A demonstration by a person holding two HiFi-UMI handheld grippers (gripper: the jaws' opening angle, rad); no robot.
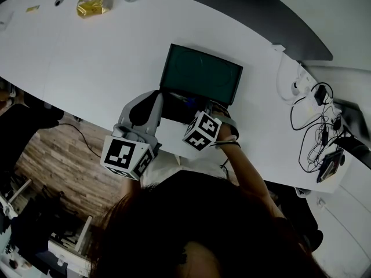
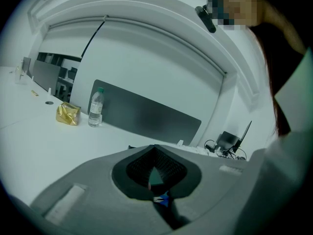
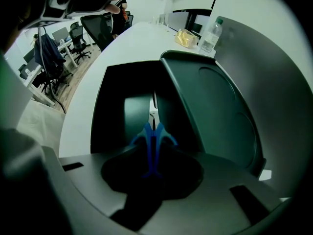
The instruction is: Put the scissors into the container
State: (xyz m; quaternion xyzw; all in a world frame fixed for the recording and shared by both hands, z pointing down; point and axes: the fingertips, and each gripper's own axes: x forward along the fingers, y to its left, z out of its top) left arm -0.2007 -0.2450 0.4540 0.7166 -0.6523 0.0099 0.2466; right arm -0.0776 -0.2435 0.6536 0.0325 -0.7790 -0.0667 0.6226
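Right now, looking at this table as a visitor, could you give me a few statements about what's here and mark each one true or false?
1. The right tool has blue-handled scissors between its jaws. True.
2. The container has its lid shut. False: the lid stands open beside the dark box.
3. A water bottle stands next to a gold packet. True.
4. The table is dark wood. False: the table is white. The wood pattern is on the floor below it.
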